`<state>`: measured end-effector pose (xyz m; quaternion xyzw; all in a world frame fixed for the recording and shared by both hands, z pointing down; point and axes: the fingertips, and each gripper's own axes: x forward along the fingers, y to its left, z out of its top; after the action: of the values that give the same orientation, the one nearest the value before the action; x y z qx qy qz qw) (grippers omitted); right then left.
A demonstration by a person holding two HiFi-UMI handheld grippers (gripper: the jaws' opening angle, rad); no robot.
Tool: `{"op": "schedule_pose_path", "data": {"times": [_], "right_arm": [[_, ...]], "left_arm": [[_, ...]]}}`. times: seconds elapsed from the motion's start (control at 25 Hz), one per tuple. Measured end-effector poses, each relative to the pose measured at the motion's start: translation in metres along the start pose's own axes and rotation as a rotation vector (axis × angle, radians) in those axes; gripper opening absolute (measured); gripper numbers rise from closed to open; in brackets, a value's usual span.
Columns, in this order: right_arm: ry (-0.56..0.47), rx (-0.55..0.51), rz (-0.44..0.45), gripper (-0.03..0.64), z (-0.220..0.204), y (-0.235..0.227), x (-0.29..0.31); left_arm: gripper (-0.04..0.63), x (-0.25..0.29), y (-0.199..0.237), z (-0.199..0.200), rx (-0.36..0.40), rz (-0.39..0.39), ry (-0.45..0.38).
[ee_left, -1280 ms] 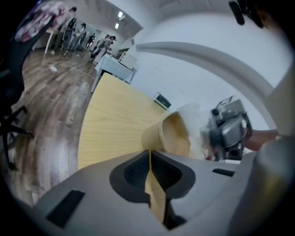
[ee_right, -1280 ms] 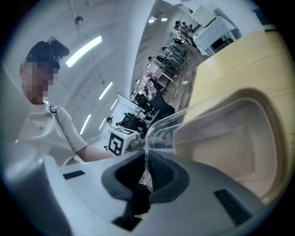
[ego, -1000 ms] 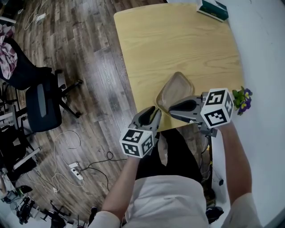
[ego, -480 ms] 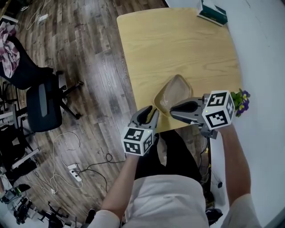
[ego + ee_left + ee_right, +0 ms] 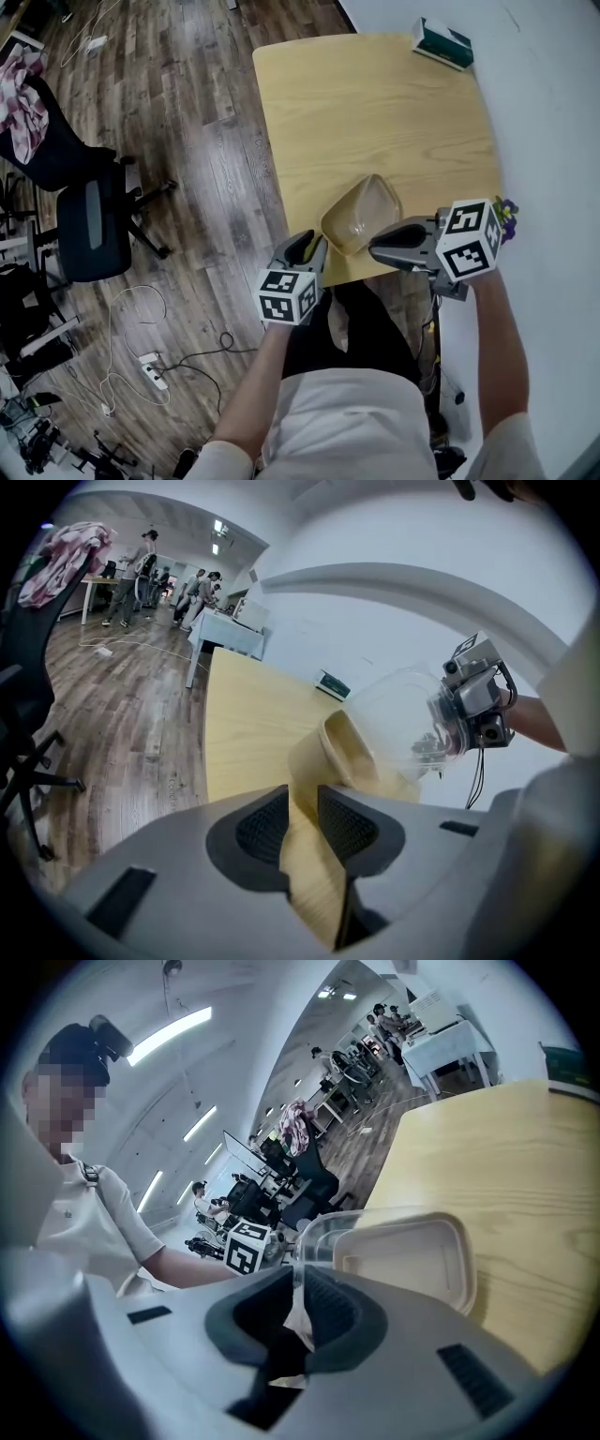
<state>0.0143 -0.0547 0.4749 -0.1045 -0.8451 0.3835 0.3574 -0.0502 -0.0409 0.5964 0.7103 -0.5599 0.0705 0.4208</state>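
found clear shallow plastic container (image 5: pixel 361 217) pinched by its thin rim in closed right claw (image 5: pixel 298 1281), so held tilted over near edge of pale wooden table (image 5: pixel 375 112); left claw (image 5: pixel 302 803) parted close by, gripping nothing.

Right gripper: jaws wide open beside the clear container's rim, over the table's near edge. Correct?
Not quite. The right gripper has its jaws shut on the rim of the clear container, not open beside it; the right gripper view shows this. It is over the near edge of the table.
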Motion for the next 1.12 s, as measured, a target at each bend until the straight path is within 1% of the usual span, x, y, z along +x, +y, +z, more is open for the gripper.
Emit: {"op": "schedule_pose_path", "data": {"times": [0.32, 0.48, 0.72, 0.84, 0.96, 1.12], "right_arm": [[0.081, -0.028, -0.11, 0.044, -0.008, -0.005, -0.003], [0.096, -0.039, -0.132, 0.046, -0.012, -0.004, 0.002], [0.111, -0.056, -0.156, 0.046, -0.019, -0.004, 0.013], [0.121, -0.066, -0.165, 0.046, -0.023, -0.002, 0.019], [0.129, -0.072, -0.17, 0.046, -0.027, 0.0, 0.024], [0.125, -0.079, -0.186, 0.047, -0.029, 0.001, 0.03]], "left_arm": [[0.084, -0.009, 0.0, 0.003, 0.005, -0.003, -0.003], [0.084, -0.021, -0.008, 0.012, 0.008, -0.018, -0.028], [0.086, -0.038, -0.024, 0.031, -0.011, -0.061, -0.079], [0.084, -0.043, -0.031, 0.036, -0.017, -0.081, -0.087], [0.085, -0.039, -0.034, 0.03, -0.01, -0.086, -0.06], [0.091, -0.026, -0.03, 0.012, 0.007, -0.073, 0.018]]}}
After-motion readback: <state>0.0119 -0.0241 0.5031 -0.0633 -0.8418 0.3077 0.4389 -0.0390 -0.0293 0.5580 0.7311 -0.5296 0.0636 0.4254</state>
